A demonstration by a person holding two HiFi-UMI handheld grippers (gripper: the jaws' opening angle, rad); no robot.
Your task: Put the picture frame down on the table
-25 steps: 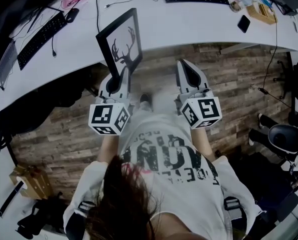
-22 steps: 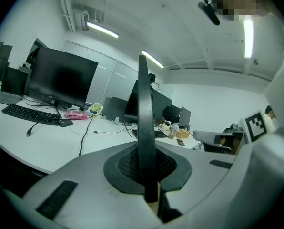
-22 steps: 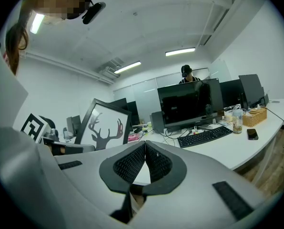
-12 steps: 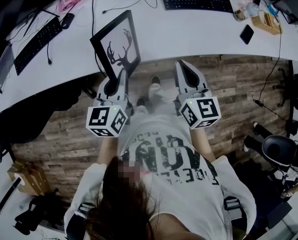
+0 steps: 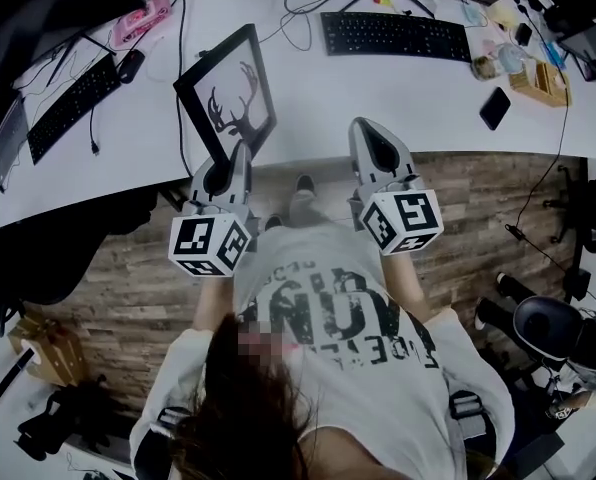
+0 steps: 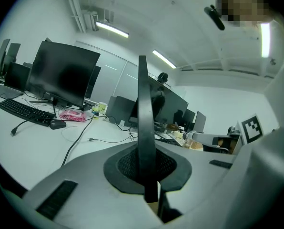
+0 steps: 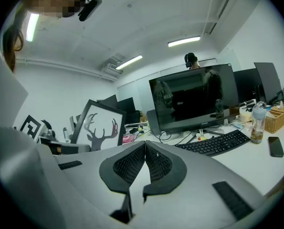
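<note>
At the left end of the surface (image 5: pixel 318 78): one black keyboard (image 5: pixel 73 93), one black mouse (image 5: pixel 131 65) just beside its far end, one pink object (image 5: pixel 143 13) farther back.
Left gripper (image 5: pixel 242 151): fingers closed on the lower edge of the picture frame (image 5: pixel 228 98); in the left gripper view the frame's edge stands straight up between the pads.
Picture frame: one, black border, white sheet with a deer-head silhouette. It is held upright and tilted over the near edge of the surface, between the two keyboards. Whether its lower edge touches the surface cannot be told.
Right gripper (image 5: pixel 363 133): fingers closed on each other, nothing between them; it sits beside the left gripper and apart from the frame.
Centre-right of the surface: second black keyboard (image 5: pixel 396 36), cables behind it.
Phone (image 5: pixel 495 108): one, dark, lying flat near the edge of the surface.
Basket (image 5: pixel 546 80): one, at the right end; it holds several upright items too small to identify.
Bottle (image 7: pixel 256 127): one, clear, standing just beside the basket.
Count: two grippers, two keyboards, one frame.
</note>
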